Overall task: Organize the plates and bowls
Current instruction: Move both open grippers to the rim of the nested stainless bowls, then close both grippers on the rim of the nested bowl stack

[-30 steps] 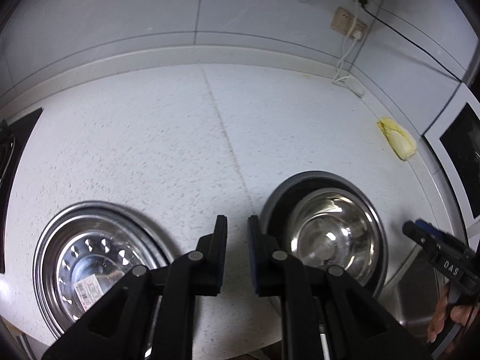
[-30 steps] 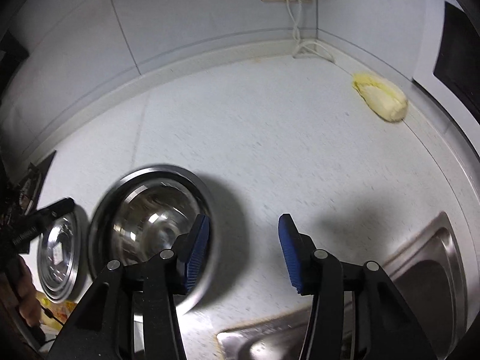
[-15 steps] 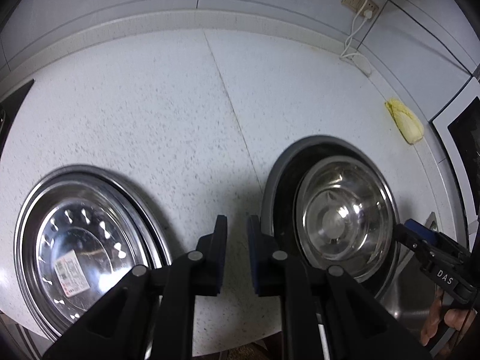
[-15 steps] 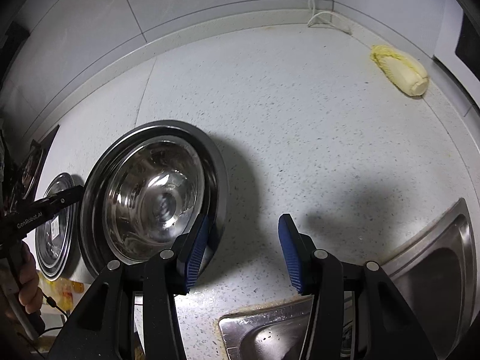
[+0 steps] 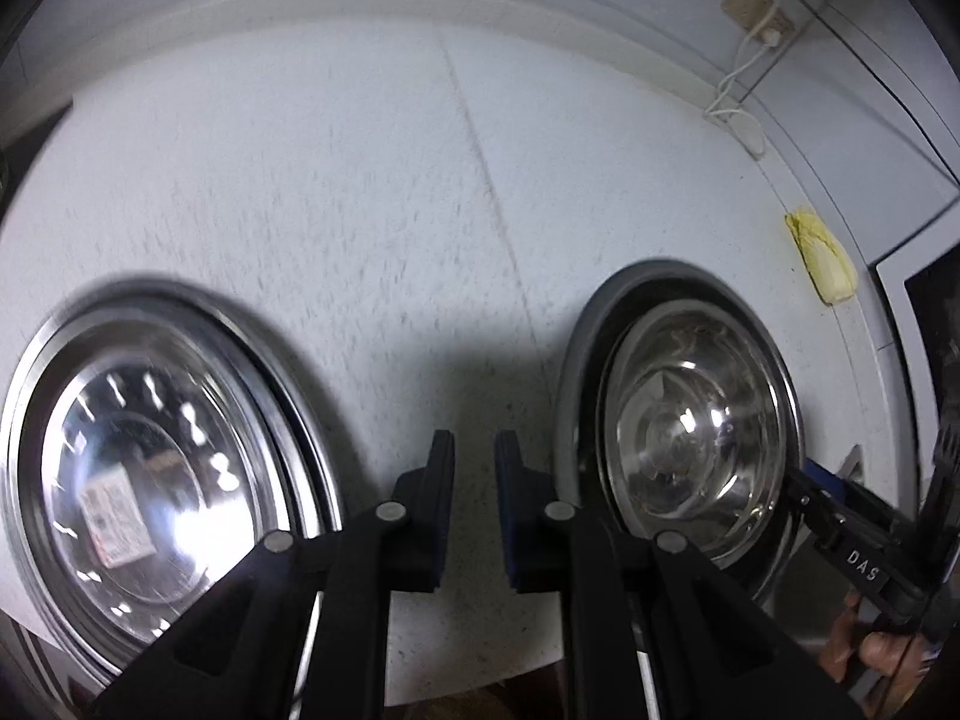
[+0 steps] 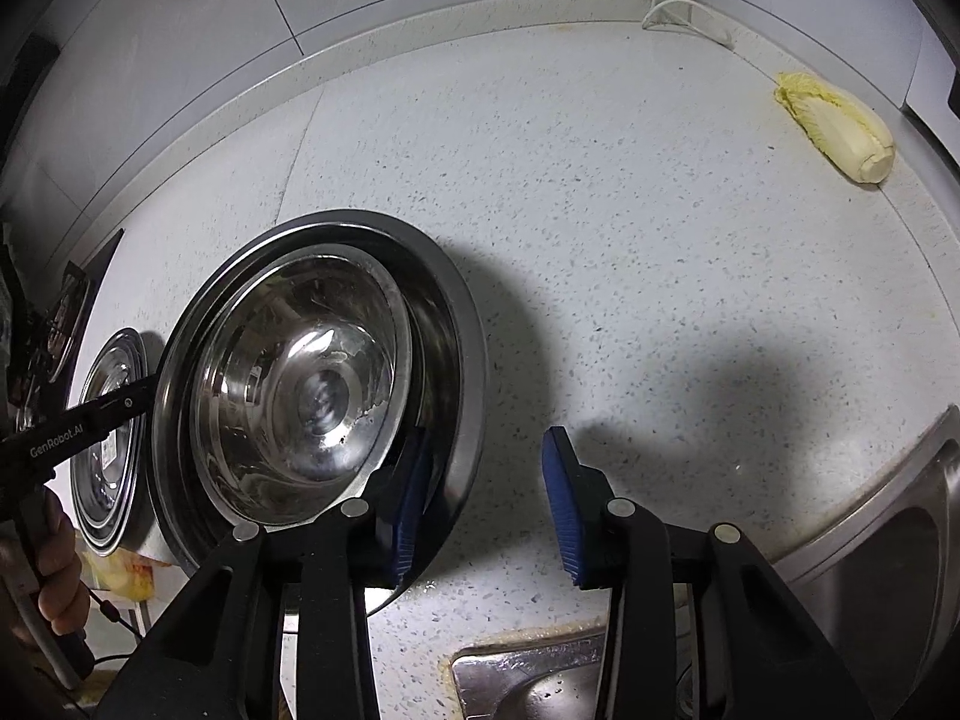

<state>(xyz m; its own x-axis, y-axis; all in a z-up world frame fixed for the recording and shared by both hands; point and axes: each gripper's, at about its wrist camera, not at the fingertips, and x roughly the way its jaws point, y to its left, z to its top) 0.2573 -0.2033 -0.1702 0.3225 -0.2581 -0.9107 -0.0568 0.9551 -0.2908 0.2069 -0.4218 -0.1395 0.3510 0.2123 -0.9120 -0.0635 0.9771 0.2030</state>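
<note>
On my left wrist view, the left gripper [image 5: 474, 450] points down at the speckled white countertop [image 5: 372, 180]. Its jaws are nearly pressed together, only a thin slit between them, and nothing sits in that slit.

At about eight o'clock from those tips lies a stack of steel plates [image 5: 138, 468], shallow and shiny, with a paper label stuck on the top one's floor. This part of the view is blurred, so I cannot count the plates. At about three o'clock sits a steel bowl [image 5: 696, 438] nested inside a wider dark-rimmed steel basin [image 5: 576, 372]; the basin rim is just beside the left gripper's right finger.

On my right wrist view, the right gripper [image 6: 483, 480] has its blue-padded jaws spread but closing. Its left pad [image 6: 408, 504] hangs inside the basin [image 6: 462, 324], over the near wall, and the right pad is outside over bare counter, so the basin rim runs between the jaws. I see no pad pressing on it. The bowl [image 6: 306, 396] fills the basin's floor at about ten o'clock from the tips. The plate stack [image 6: 108, 420] shows at nine o'clock, behind the other gripper's finger.

A pale napa cabbage [image 6: 840, 126] lies near the wall at one o'clock, well apart from the dishes. A steel sink [image 6: 888, 570] occupies the five o'clock corner. A hand [image 6: 42, 576] grips the left tool's handle at the left edge.
</note>
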